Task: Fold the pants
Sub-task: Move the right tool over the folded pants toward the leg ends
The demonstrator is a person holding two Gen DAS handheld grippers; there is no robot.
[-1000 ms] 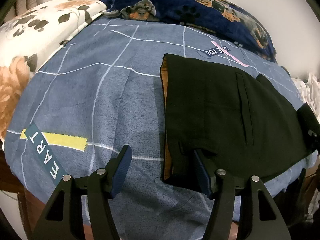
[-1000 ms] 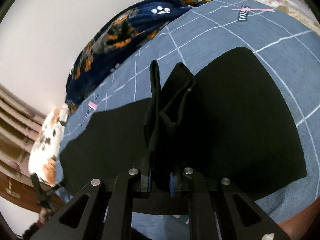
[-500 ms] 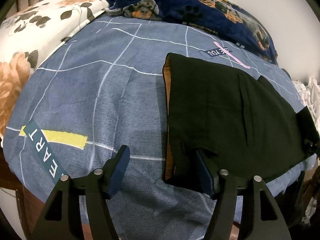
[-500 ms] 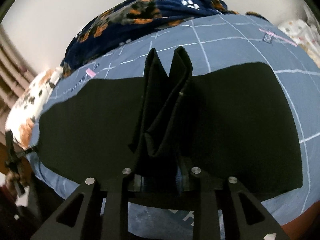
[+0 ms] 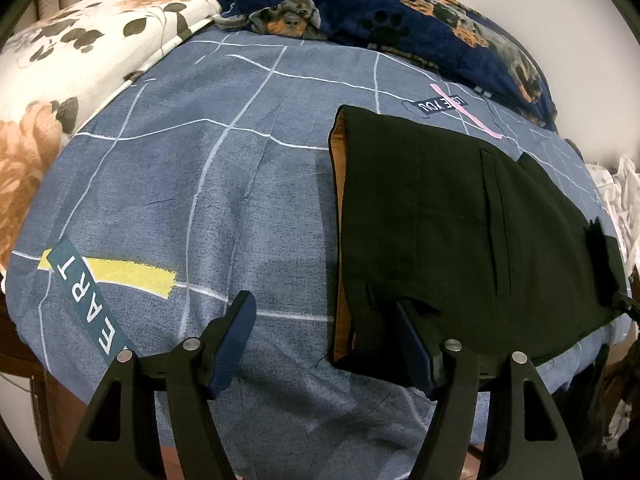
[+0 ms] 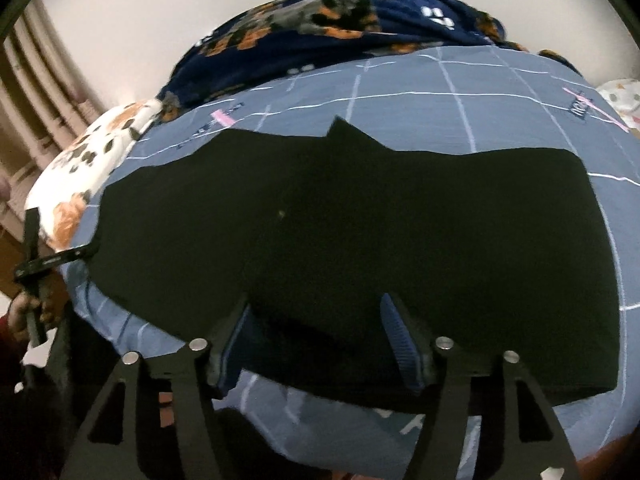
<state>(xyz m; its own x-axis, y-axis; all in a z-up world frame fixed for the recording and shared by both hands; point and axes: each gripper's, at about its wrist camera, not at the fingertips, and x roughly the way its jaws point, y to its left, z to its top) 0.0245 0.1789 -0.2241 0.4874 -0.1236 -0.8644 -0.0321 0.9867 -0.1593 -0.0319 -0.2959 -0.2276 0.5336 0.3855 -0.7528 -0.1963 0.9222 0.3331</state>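
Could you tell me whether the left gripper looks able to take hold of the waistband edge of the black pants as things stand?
Probably yes. The left gripper is open right at the waistband edge of the black pants, one finger over the fabric, the other over bare bedsheet; nothing lies between.

In the right wrist view the black pants [image 6: 400,232] read as one dark mass, so folds and layers could not be told apart, and their near edge hid the lower parts of the right tool [image 6: 316,320]. In the left wrist view the pants' right end ran off behind a dark shape at the frame's right edge. The hand [image 6: 24,312] at the lower left was blurred.
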